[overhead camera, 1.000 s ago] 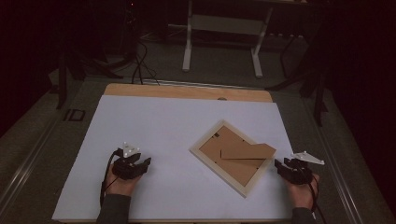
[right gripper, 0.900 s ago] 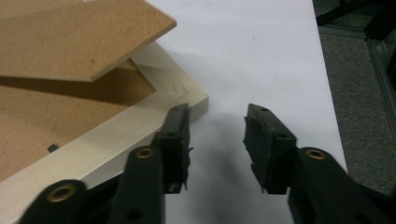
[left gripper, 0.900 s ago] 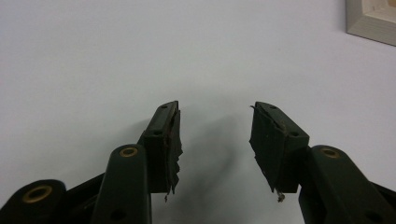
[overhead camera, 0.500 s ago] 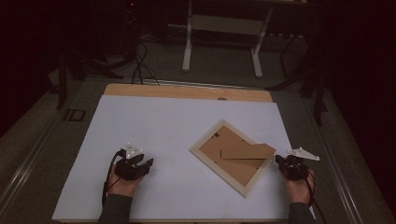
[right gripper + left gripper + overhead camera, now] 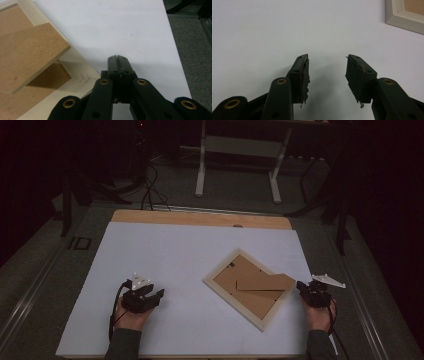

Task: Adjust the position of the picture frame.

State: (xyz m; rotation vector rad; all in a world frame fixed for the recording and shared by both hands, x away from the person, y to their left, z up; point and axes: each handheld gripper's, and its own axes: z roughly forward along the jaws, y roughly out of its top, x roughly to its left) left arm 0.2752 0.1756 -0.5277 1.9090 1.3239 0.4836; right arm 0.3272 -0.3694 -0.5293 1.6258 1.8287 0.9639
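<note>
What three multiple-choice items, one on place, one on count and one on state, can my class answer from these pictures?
1. Where does the frame lie on the white sheet?
A. far left corner
B. right of centre, near the right hand-held gripper
C. under the left hand-held gripper

2. How many frames are on the table?
A. one
B. two
C. three

3. How do the right hand-held gripper's jaws stand?
A. wide open
B. shut on the frame
C. shut on nothing

Answers:
1 B, the high view shows the frame by the sheet's right edge.
2 A, a single frame lies back up with its stand flap raised.
3 C, the right gripper view shows the jaws pressed together beside the frame, over bare sheet.
</note>
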